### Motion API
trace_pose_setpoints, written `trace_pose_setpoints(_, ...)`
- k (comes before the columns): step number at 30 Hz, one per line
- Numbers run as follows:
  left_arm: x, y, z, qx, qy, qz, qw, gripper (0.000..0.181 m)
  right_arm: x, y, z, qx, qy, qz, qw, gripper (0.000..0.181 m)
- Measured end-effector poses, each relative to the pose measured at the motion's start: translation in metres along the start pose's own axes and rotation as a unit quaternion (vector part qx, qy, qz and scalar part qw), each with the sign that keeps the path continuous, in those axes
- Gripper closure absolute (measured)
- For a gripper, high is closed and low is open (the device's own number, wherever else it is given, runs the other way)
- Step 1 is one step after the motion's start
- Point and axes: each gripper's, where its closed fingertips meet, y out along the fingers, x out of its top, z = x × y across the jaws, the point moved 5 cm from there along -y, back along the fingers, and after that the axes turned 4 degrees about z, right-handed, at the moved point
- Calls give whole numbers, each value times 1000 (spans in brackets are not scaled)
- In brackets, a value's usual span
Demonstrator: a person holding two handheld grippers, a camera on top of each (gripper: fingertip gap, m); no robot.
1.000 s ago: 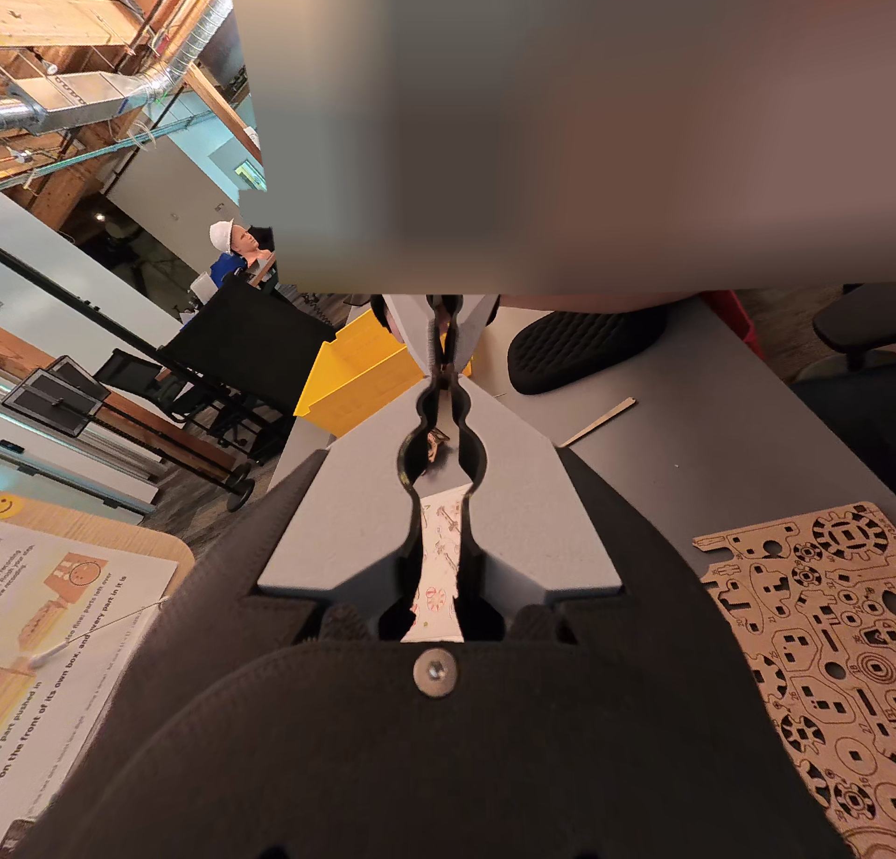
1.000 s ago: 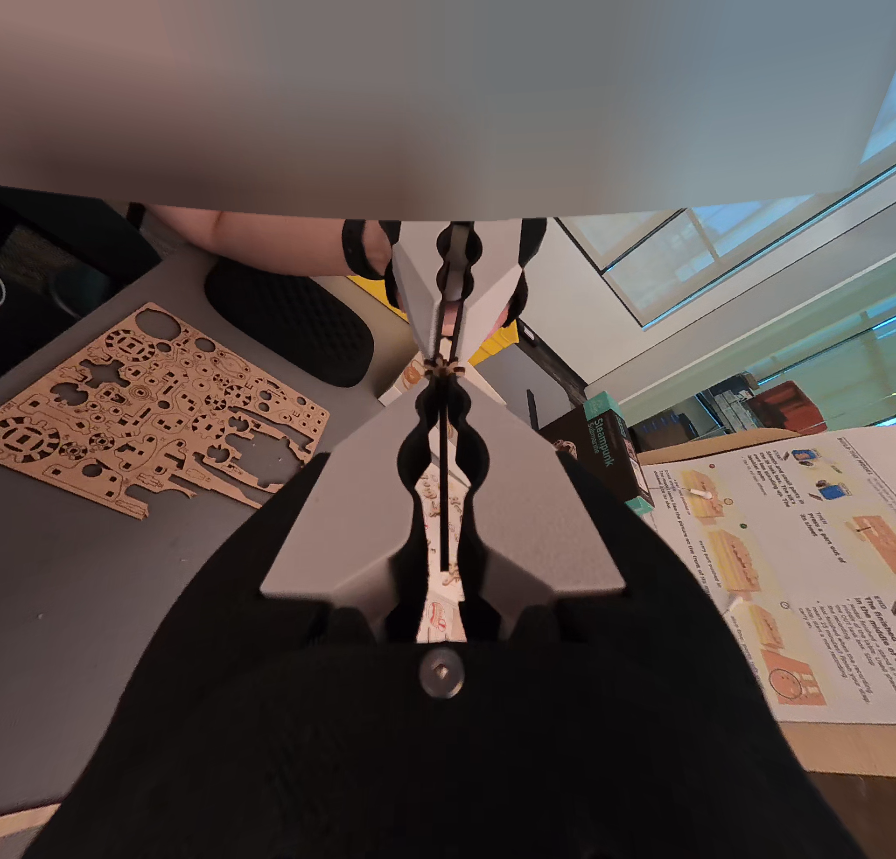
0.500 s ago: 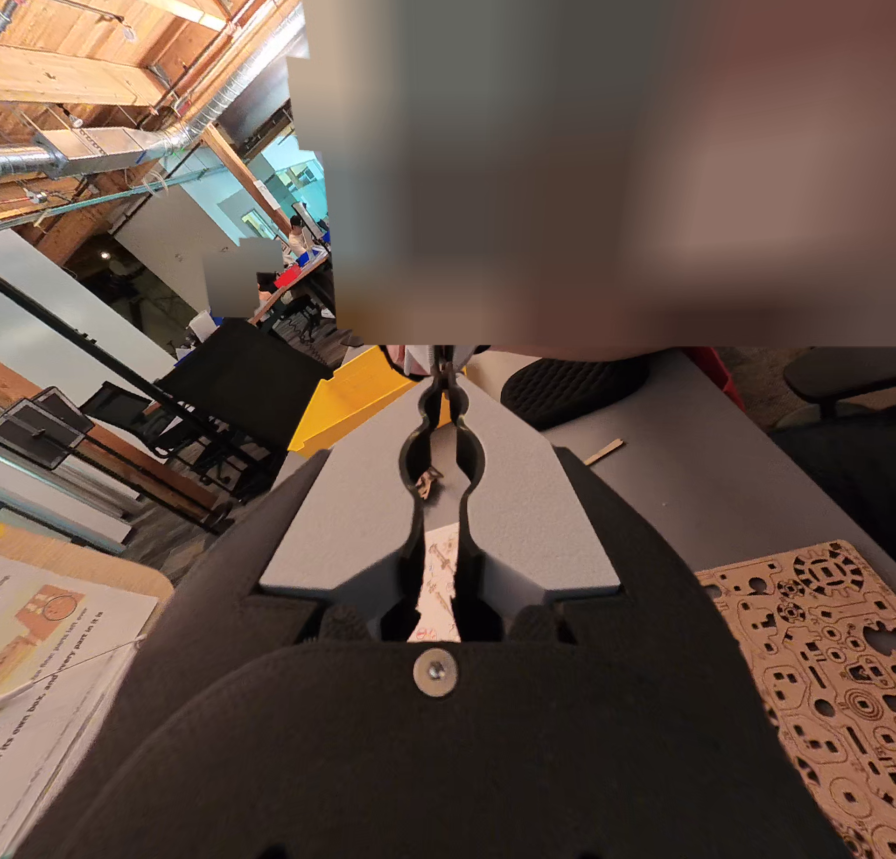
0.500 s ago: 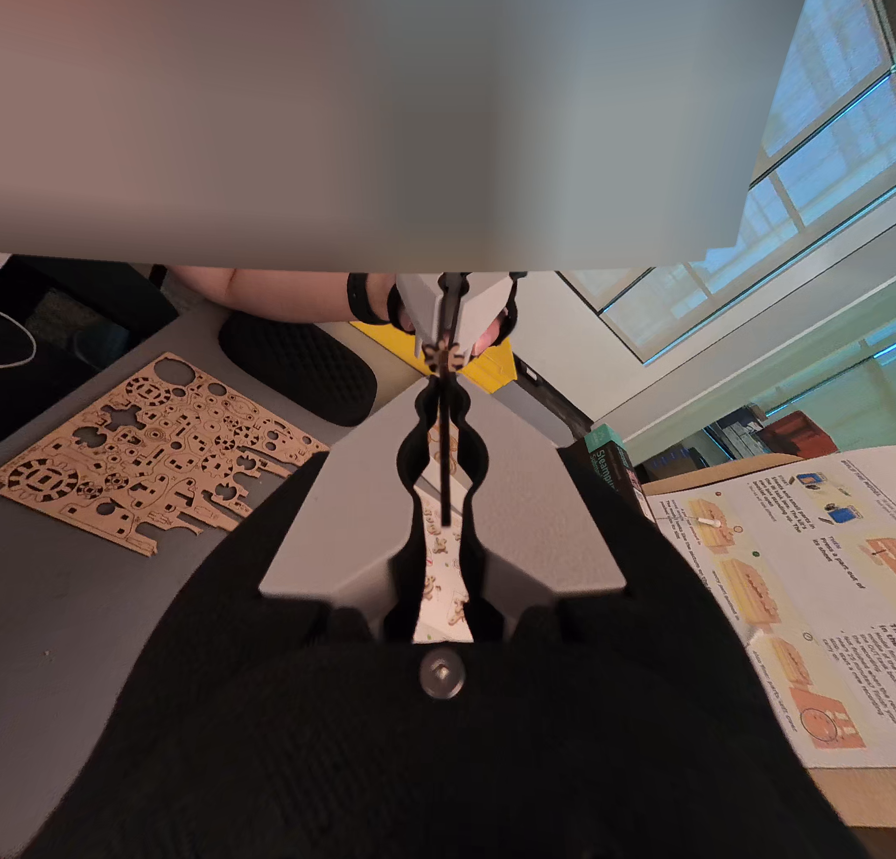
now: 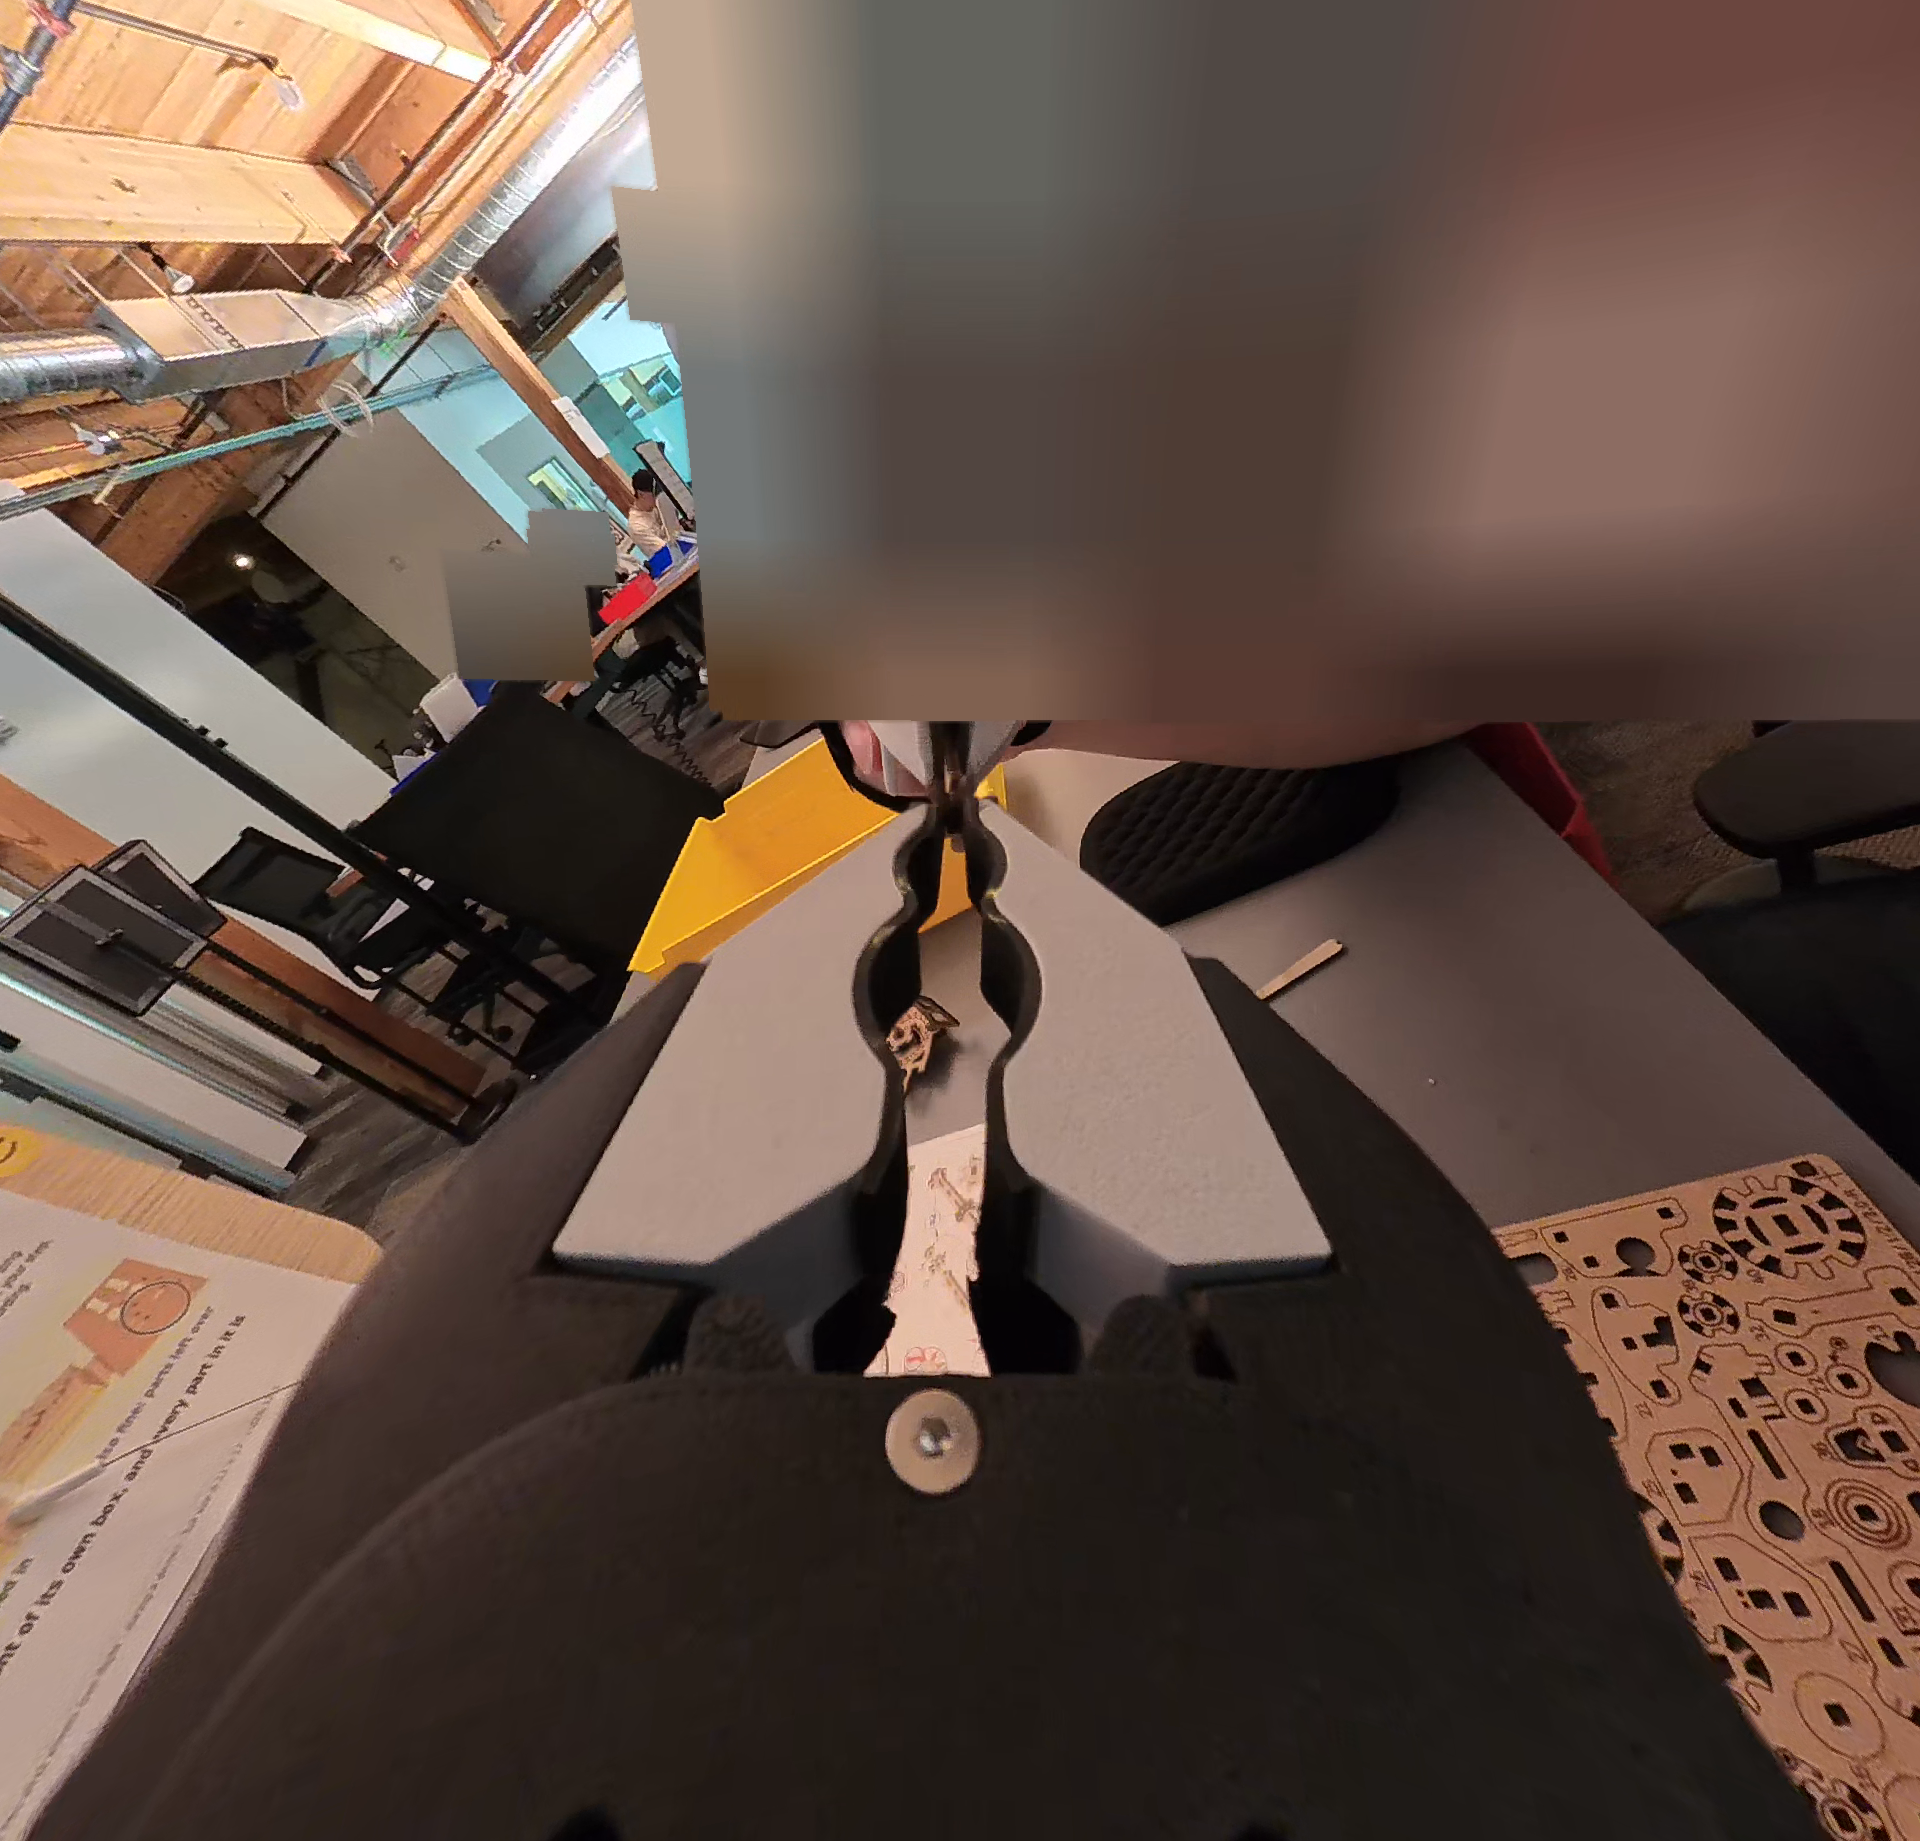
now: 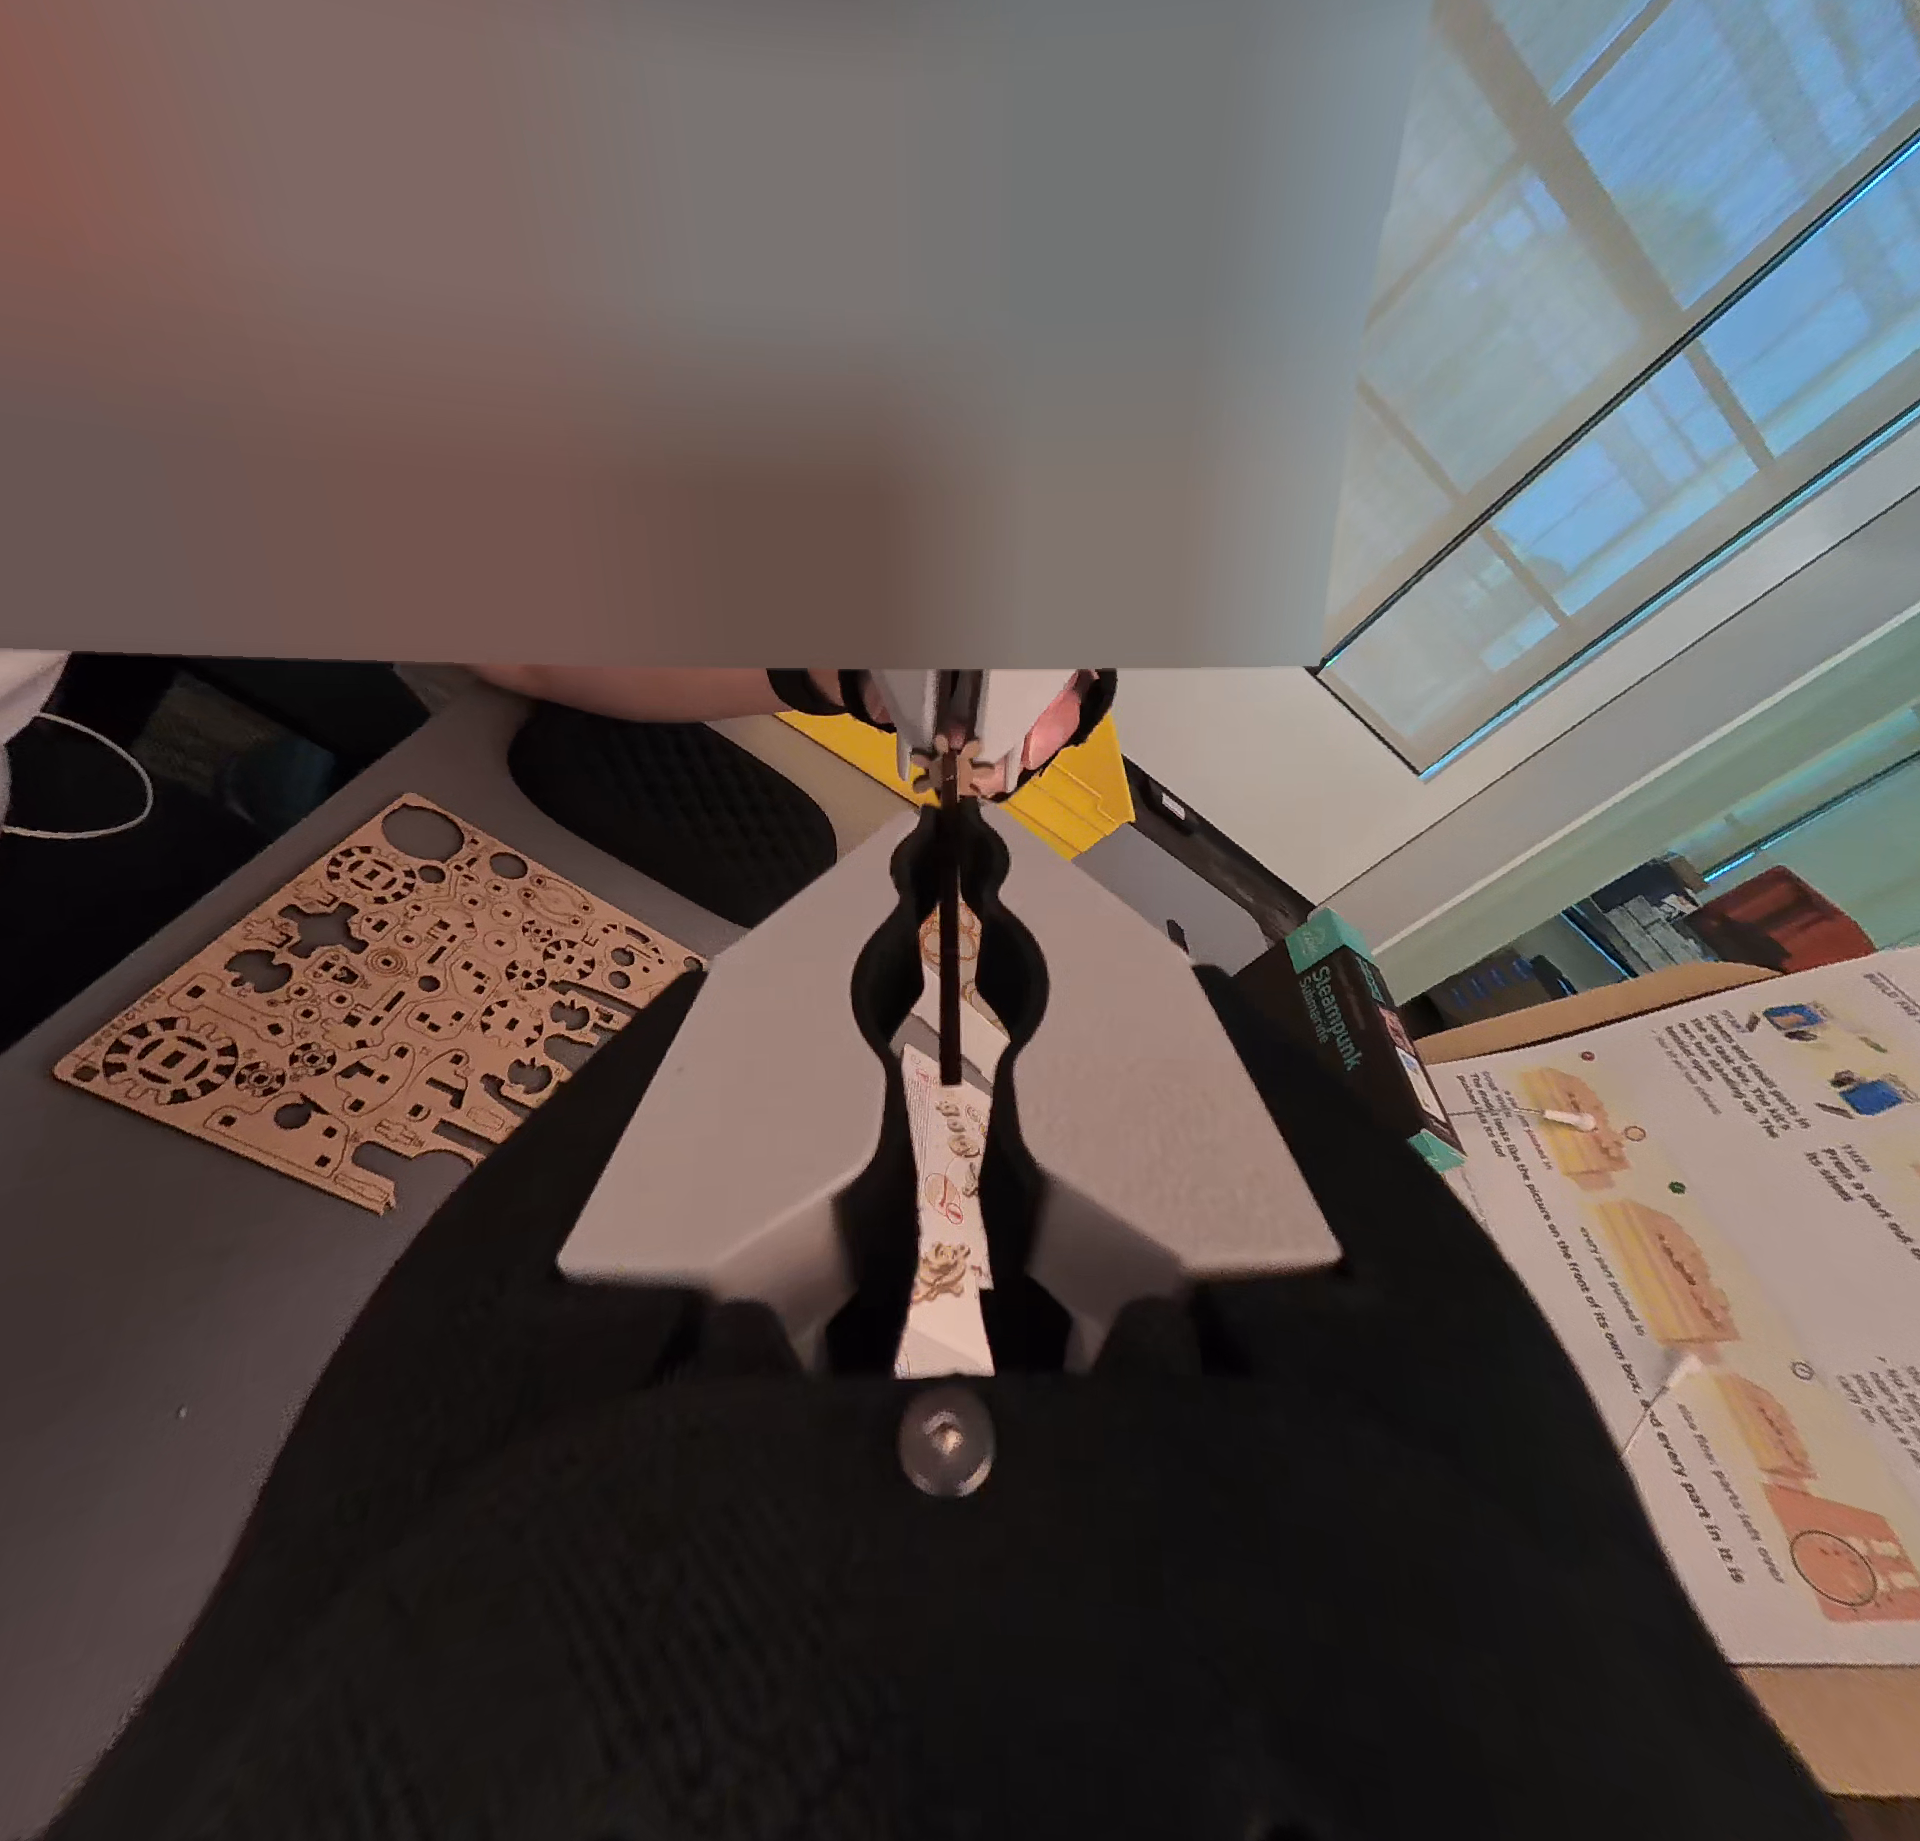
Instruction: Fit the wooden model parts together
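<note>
at frame centre, right view: right gripper [image 6: 948,804] pinches a dark thin wooden strip [image 6: 949,970] edge-on, aimed at the other tool.
upper centre, left view: left gripper [image 5: 951,823] pressed on a small wooden part [image 6: 961,768], likely for mating.
lower right: parts sheet [image 5: 1756,1396] lies on the grey table [image 5: 1455,1053], spare.

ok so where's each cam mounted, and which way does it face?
Left wrist view: on the left gripper, looking along its jaws across the grey table at the right gripper, tip to tip; its own grey fingers fill the foreground.
Right wrist view: on the right gripper, looking back at the left gripper, which pinches a small wooden piece, and the hand holding it; own jaws shut on a thin wooden strip.
Shared: wooden parts sheet, yellow bin, black mesh pad.
</note>
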Motion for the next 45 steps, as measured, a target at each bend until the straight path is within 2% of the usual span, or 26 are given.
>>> trace_pose_setpoints(14,-11,1,2,21,20,66,997,181,-7,4,0,-10,-2,72,997,180)
trace_pose_setpoints(26,-13,2,4,29,22,75,997,181,-9,5,-2,-20,0,81,997,180)
trace_pose_setpoints(37,-25,3,4,24,37,128,991,181,-19,10,-1,-14,-8,118,993,181)
trace_pose_setpoints(39,-23,2,5,27,37,118,992,181,-19,10,-3,-13,2,108,994,180)
trace_pose_setpoints(42,-10,1,7,32,25,75,996,181,-14,4,-9,9,66,32,997,179)
trace_pose_setpoints(45,-9,1,7,41,33,75,996,181,-14,4,-11,15,77,11,997,180)
